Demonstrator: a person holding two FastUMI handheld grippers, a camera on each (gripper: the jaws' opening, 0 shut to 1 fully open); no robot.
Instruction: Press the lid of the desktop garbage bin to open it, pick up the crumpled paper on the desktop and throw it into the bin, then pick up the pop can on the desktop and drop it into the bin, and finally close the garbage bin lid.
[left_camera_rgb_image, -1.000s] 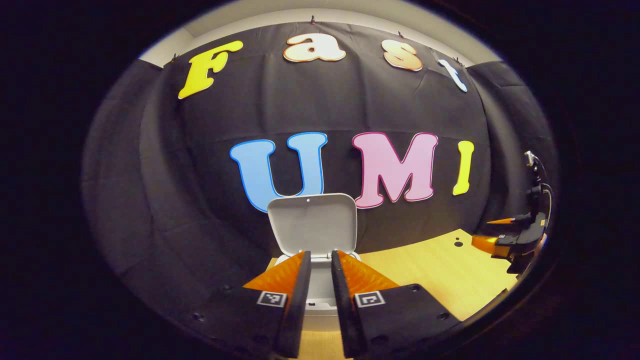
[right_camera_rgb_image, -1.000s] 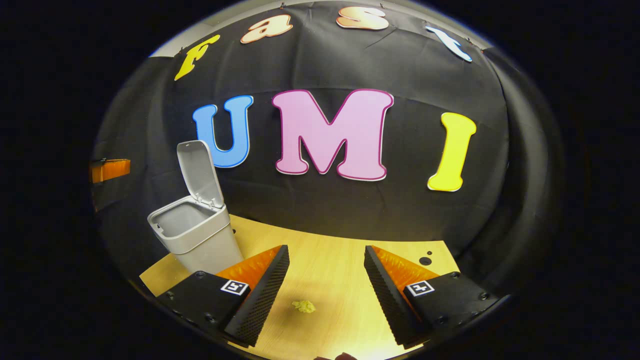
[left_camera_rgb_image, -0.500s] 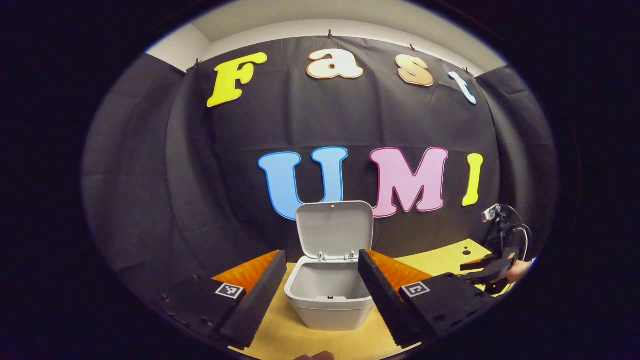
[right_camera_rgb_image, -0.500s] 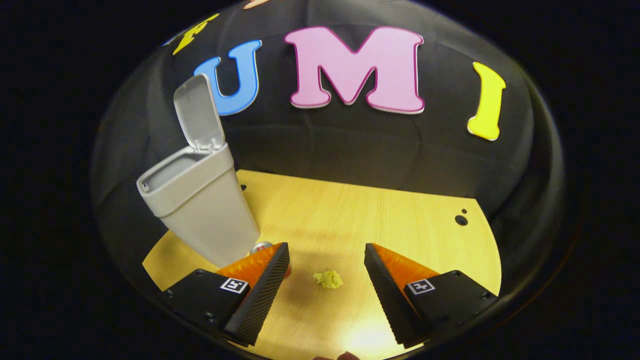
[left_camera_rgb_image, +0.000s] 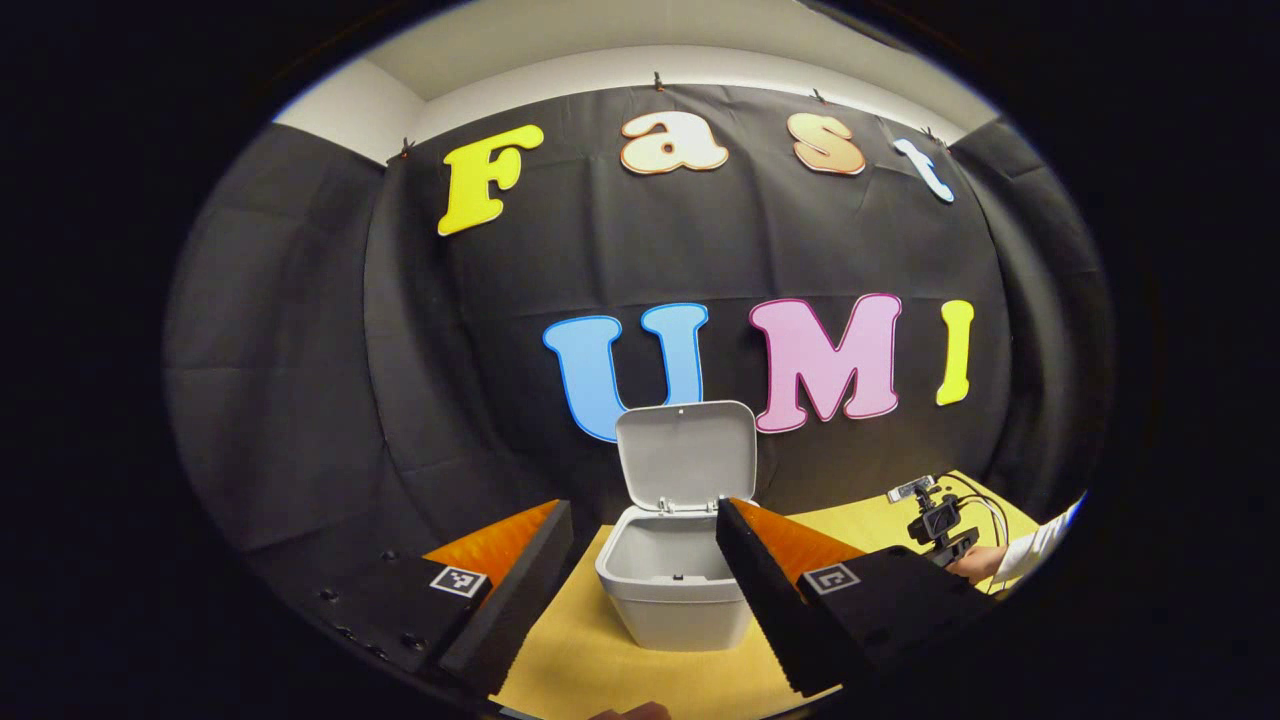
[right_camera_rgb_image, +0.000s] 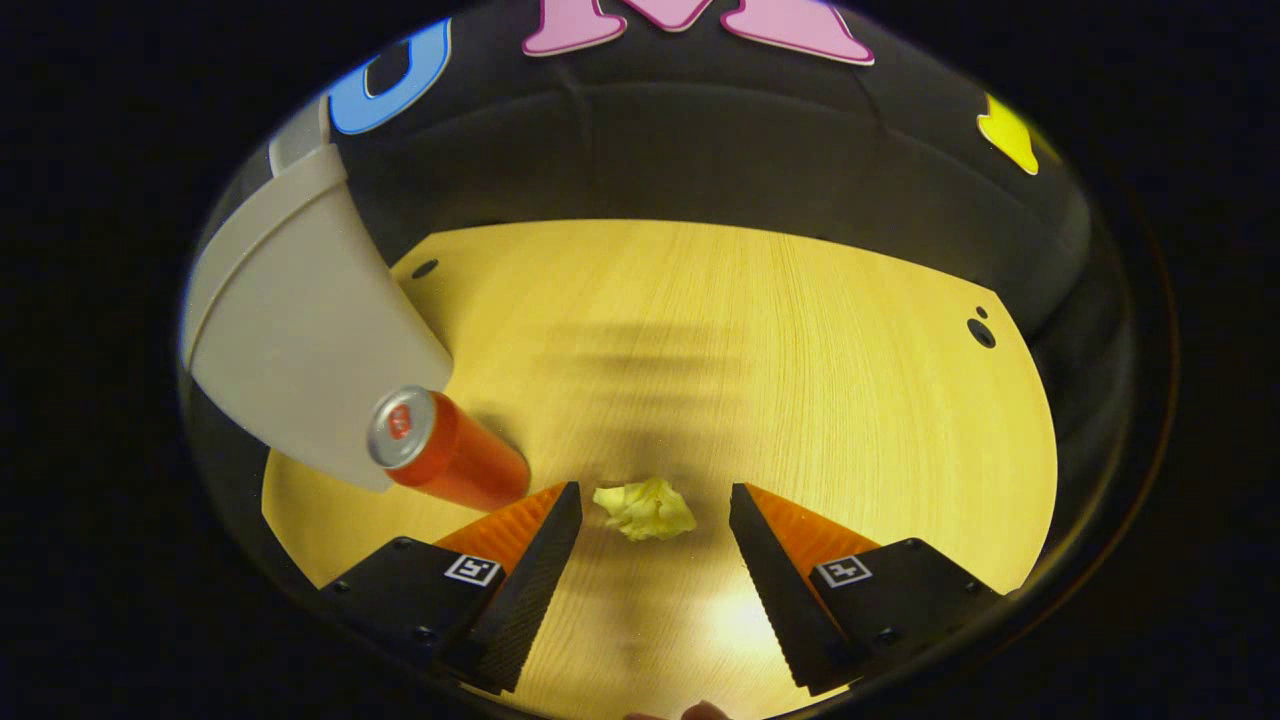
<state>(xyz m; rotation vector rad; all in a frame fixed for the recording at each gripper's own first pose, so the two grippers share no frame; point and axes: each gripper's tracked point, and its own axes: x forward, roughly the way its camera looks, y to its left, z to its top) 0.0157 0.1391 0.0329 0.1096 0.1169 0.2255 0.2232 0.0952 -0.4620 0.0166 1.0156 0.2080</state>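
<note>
- Standing open on the table (right_camera_rgb_image: 760, 330): the bin (left_camera_rgb_image: 678, 590), its lid (left_camera_rgb_image: 686, 452) tipped up and back against the booth wall, so judging the first step done and the paper pickup now in hand.
- Facing that bin from the near side: the left gripper (left_camera_rgb_image: 640, 590), fingers spread wide, holding nothing, framing the bin between them without touching it.
- Hanging low over the table: the right gripper (right_camera_rgb_image: 648, 565), fingers spread wide and gripping nothing.
- Standing upright beside the bin wall, just off the right gripper's near finger: the can (right_camera_rgb_image: 445, 458), waiting for a later step.
- Lying on the table between the right gripper's fingertips, slightly ahead of them and apart from both: the crumpled paper (right_camera_rgb_image: 645, 508).
- Calling next, by this reading, for lowering slightly until the fingers straddle the paper, then closing gently on it, keeping clear of the can, before carrying it over the open bin.
</note>
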